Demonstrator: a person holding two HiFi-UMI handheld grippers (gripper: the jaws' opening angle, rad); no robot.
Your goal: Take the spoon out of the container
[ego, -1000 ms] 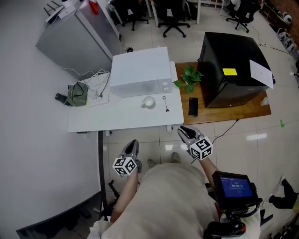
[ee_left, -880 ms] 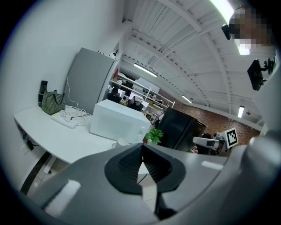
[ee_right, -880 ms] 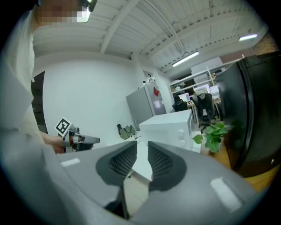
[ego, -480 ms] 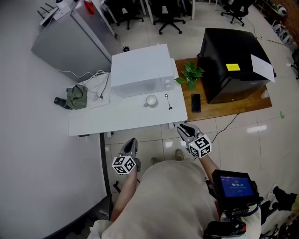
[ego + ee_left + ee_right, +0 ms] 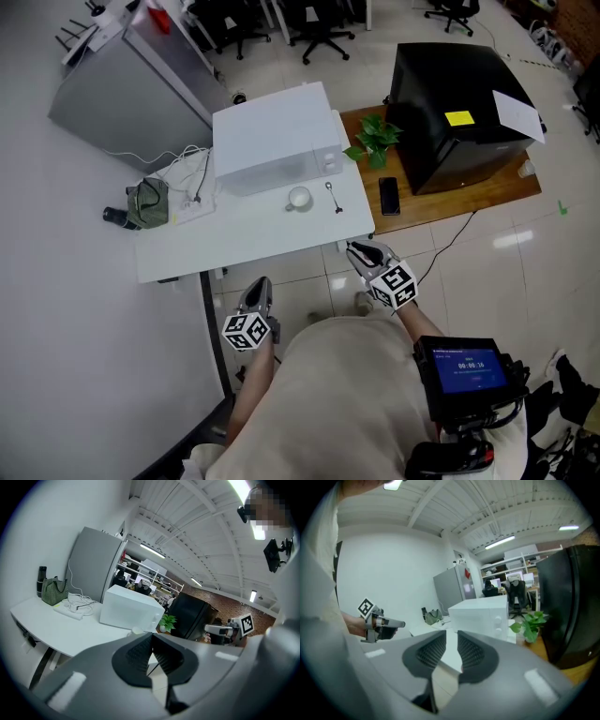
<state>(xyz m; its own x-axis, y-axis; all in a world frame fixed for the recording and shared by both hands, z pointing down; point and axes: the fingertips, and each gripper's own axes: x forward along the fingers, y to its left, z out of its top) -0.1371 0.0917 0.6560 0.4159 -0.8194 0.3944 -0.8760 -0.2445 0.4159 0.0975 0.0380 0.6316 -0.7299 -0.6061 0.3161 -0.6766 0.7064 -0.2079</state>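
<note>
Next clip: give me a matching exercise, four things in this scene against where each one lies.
Things:
1 spoon
2 phone
3 bag
4 yellow note

Places, as the head view shows them:
A on top of the black cabinet
B on the wooden table
C at the left end of the white table
D on the white table, just right of the cup

Pairs: 1-D, 2-B, 3-C, 4-A

We see open tabletop in front of the microwave — only a cup and spoon sit near its front right corner; cables and a bag crowd its left side.
</note>
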